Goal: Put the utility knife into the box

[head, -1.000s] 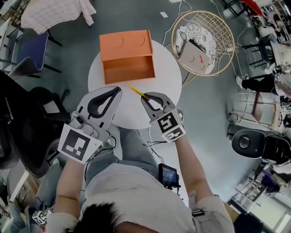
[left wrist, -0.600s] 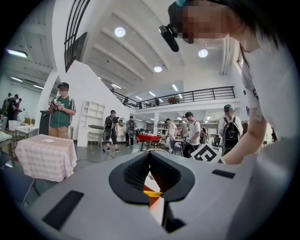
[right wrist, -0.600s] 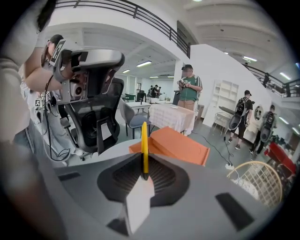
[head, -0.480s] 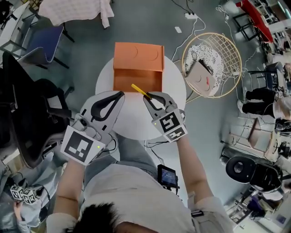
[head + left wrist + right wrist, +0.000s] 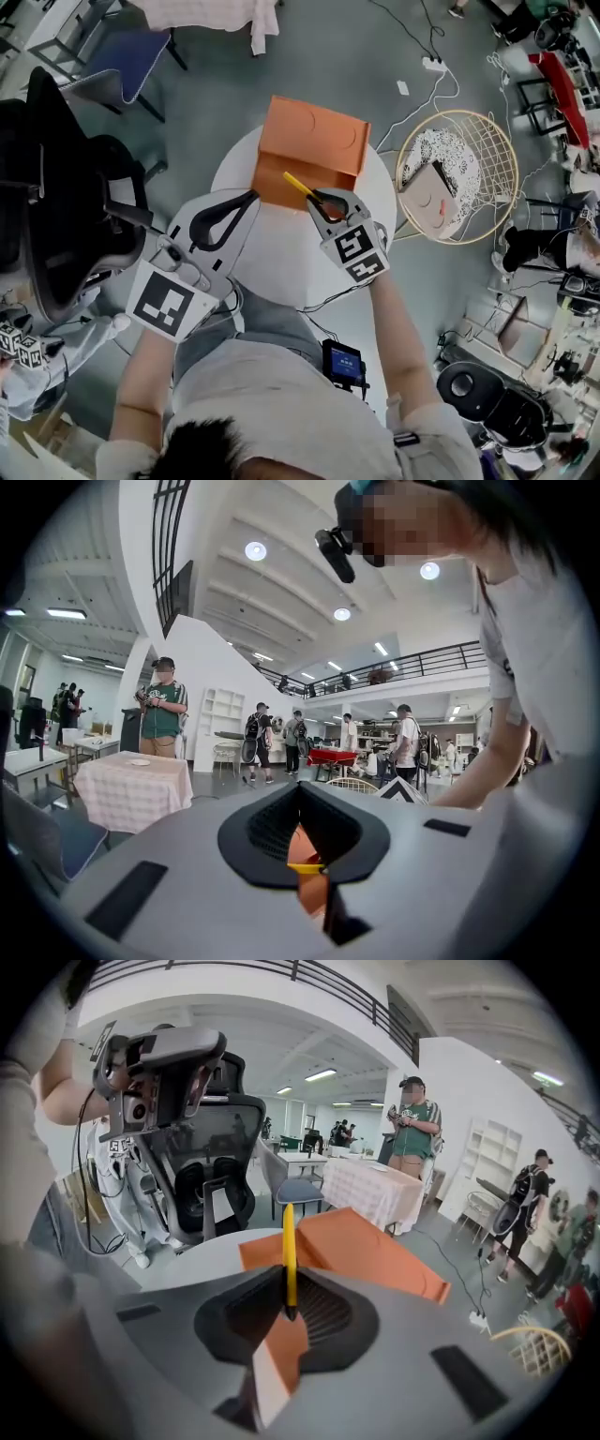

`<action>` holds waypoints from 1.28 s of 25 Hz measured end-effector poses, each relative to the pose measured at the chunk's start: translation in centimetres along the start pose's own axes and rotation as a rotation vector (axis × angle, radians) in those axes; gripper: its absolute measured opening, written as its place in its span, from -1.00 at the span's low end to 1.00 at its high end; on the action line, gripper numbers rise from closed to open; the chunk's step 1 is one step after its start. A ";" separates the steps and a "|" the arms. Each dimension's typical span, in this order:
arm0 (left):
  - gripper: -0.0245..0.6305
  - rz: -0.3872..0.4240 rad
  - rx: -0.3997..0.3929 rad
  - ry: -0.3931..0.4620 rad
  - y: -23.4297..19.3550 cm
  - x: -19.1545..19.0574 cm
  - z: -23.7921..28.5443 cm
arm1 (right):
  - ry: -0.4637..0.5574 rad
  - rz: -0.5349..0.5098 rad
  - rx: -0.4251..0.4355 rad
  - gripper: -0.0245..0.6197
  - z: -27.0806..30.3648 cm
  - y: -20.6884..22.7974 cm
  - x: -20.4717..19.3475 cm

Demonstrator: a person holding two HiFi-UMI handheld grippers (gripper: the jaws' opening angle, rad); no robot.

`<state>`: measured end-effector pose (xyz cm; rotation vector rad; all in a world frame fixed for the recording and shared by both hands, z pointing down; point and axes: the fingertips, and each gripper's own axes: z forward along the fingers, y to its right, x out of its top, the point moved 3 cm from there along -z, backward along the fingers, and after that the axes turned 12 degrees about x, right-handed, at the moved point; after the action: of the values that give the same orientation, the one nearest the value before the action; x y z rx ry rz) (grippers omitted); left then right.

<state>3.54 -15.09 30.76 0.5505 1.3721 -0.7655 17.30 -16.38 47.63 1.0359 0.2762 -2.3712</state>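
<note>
The slim yellow utility knife has been carried forward by the right gripper, from over the bare table top to the open orange cardboard box.
The right gripper's fingers are clenched on one end of the knife, whose free end is held over the near edge of the box, at the far edge of the round white table. The left gripper is held over the table's left edge, near the box's near left corner. Its tips are pressed together on nothing.
</note>
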 end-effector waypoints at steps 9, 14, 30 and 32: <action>-0.90 -0.004 0.088 -0.004 -0.6 -0.2 -0.2 | -0.075 -0.015 0.091 -0.75 3.1 1.4 -1.8; -0.90 -0.014 0.126 -0.010 -1.4 -0.6 -0.3 | -0.141 -0.044 0.123 -0.75 4.8 2.2 -2.5; -0.90 -0.053 0.201 -0.018 -3.2 -2.5 -0.9 | -0.321 -0.064 0.227 -0.75 9.3 1.8 -5.5; -0.90 -0.058 0.208 -0.022 -3.5 -2.6 -1.1 | -0.339 -0.072 0.238 -0.75 9.6 1.7 -5.5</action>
<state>0.13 -16.12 33.48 0.6653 1.3003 -0.9656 15.39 -19.35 58.28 0.7135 -0.0973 -2.6403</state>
